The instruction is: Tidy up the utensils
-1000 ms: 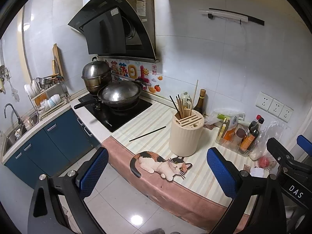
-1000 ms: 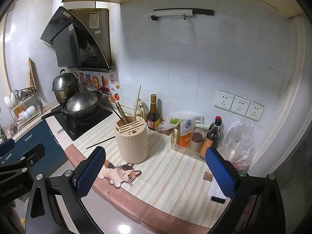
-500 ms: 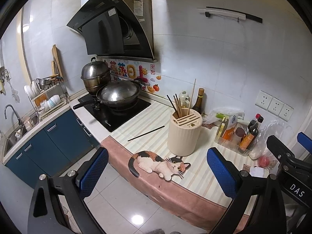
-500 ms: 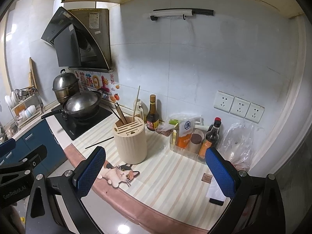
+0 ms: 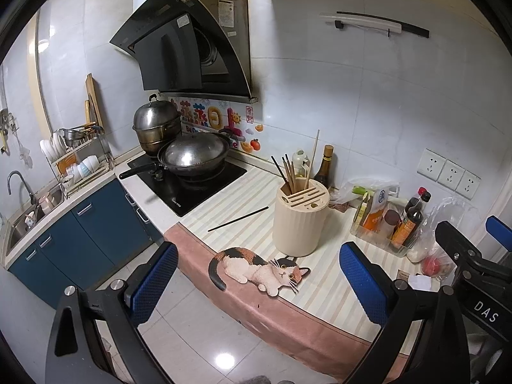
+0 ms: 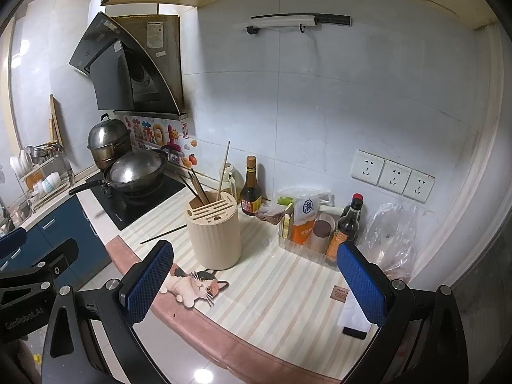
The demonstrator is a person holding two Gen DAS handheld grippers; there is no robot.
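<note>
The chopstick (image 5: 238, 218) lies loose on the counter (image 5: 323, 291) between stove and holder (image 5: 300, 220), so I judge I am at the approach, both my hand-held grippers (image 5: 256, 283) (image 6: 252, 283) apart and empty, with reaching down and pinching it next.

Both handheld cameras have drifted slightly over the past second. In the left wrist view, the ribbed cream cylindrical utensil holder (image 5: 301, 219) and the lone black chopstick (image 5: 238, 219) lying on the striped countertop mat (image 5: 323, 291) sit marginally further left in the frame than before. In the right wrist view the same holder (image 6: 213, 230) has likewise slid leftward.
</note>
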